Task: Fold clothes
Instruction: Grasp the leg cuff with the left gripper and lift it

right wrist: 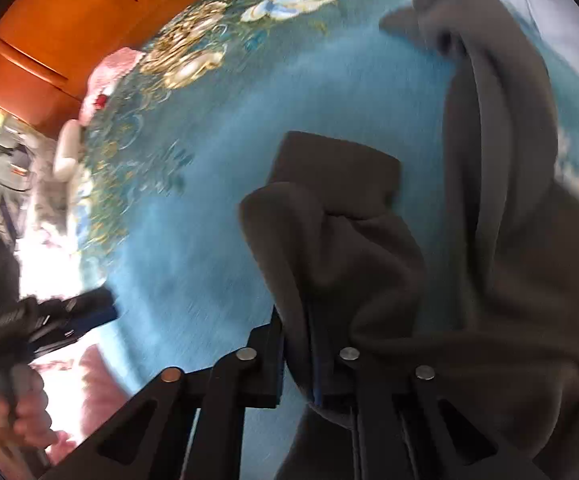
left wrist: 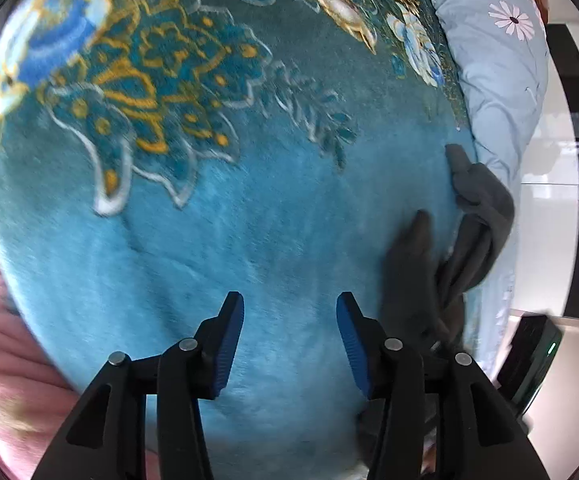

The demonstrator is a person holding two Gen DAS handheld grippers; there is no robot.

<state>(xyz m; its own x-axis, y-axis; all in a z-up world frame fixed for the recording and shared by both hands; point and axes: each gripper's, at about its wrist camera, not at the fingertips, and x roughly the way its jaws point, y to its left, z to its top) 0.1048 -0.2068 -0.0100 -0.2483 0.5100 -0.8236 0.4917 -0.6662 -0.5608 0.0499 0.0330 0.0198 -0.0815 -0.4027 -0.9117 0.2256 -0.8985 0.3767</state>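
Left wrist view
- Left gripper [left wrist: 290, 316]: jaws spread, nothing between them; blue pads hang over bare blanket.
- Blanket [left wrist: 217, 240]: teal plush with gold and white flower print on its far part; fills most of the view.
- Garment [left wrist: 465, 236]: dark grey cloth, bunched, lying on the blanket to the right of the gripper, just beside its right finger and not touching the pads; its folds run up toward the blanket's right edge.
- Pillow [left wrist: 497, 64]: pale blue with a daisy, along the blanket's right edge, beyond the garment.
- Pink cloth [left wrist: 5, 360]: at the blanket's left edge.
- Dark device [left wrist: 533, 356]: with a green light, off the blanket's right side, near corner.

Right wrist view
- Right gripper [right wrist: 301, 360]: jaws pressed together, pinching a fold of the garment.
- Garment [right wrist: 501, 240]: rises from the pinch and drapes over the gripper's right finger; one flap stands just ahead of the jaws, a longer fold runs away over the blanket's right part. Picture is motion-blurred.
- Blanket [right wrist: 193, 240]: under and left of the garment.
- Left gripper [right wrist: 85, 308]: over the blanket's left edge, well apart from the garment; state unclear from here.
- Hand [right wrist: 13, 412]: grips its handle.
- Wooden panel [right wrist: 61, 12]: orange-brown, beyond the blanket's far left edge.
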